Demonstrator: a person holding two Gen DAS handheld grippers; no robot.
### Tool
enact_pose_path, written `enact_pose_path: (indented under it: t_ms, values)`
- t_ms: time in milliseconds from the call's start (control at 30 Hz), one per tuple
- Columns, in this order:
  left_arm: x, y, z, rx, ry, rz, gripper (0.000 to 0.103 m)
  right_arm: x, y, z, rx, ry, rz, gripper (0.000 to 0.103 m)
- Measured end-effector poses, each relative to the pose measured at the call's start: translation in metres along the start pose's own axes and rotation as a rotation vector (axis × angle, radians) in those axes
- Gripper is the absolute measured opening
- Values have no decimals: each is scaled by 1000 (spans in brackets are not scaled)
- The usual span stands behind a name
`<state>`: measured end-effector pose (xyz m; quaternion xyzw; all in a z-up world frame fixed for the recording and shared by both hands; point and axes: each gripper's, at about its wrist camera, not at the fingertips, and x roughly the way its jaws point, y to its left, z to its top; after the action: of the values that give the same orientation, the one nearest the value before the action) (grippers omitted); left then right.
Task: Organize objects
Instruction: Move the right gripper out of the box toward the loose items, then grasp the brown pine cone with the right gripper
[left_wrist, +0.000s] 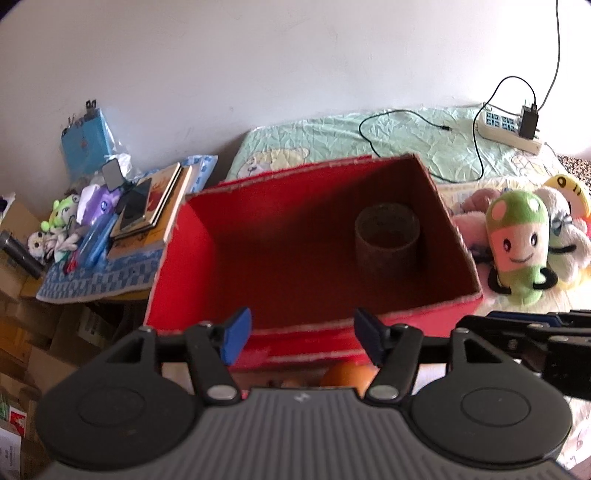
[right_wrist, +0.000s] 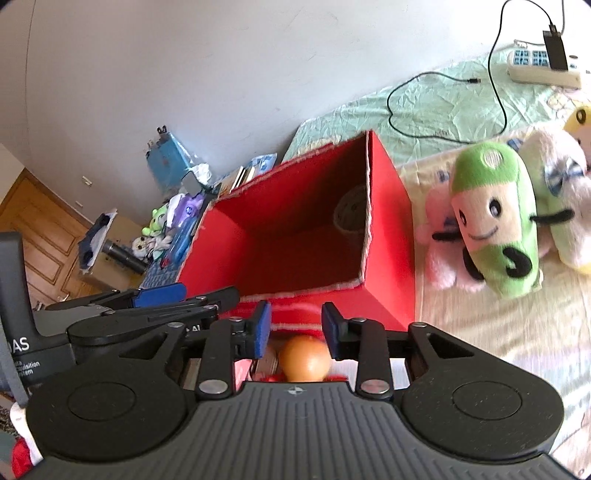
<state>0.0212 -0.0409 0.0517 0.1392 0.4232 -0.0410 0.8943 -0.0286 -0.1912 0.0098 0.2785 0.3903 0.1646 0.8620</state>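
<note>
Orange ball (right_wrist: 303, 357) between right tool (right_wrist: 295, 330) fingers

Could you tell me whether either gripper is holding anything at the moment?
Nothing is held. The left gripper and right gripper are both open; the orange ball sits between the right fingers, untouched.

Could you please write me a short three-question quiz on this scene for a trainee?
1. True or false: the red box is empty.
2. Which object lies just ahead of the right gripper, below its open jaws? A) a phone B) an orange ball C) a book
3. Fill in: beside the box, on the bed, sits a plush toy with a ____ cap.

Key
1. False: a tape roll stands inside, near the box's right wall.
2. B
3. green

For reference: the left gripper is open too and holds nothing.
</note>
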Motion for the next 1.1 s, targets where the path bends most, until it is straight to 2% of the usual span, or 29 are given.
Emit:
enact_pose_path:
  t_ms: [167,300,400,467,533,733,833,1100]
  values:
    - [0,5,-23,-12,60,-35,67,2,-12,-18,27,53,9,38]
    - [-5,4,-47,20,83,-73,68,8,-23,-32,75,116,31,44]
    - [-10,5,-68,39,99,-133,75,15,-29,-42,105,171,56,48]
    - [-14,7,-83,47,105,-192,87,20,-32,-49,126,219,79,50]
    - [-15,8,-96,51,109,-242,94,26,-34,-57,142,268,98,50]
    - [-7,-3,-125,33,147,-303,92,36,-34,-75,161,334,104,55]
    - [1,-11,-135,20,171,-301,90,39,-31,-78,147,350,104,56]
    - [20,-6,-143,-56,191,-328,75,54,-30,-86,147,392,98,56]
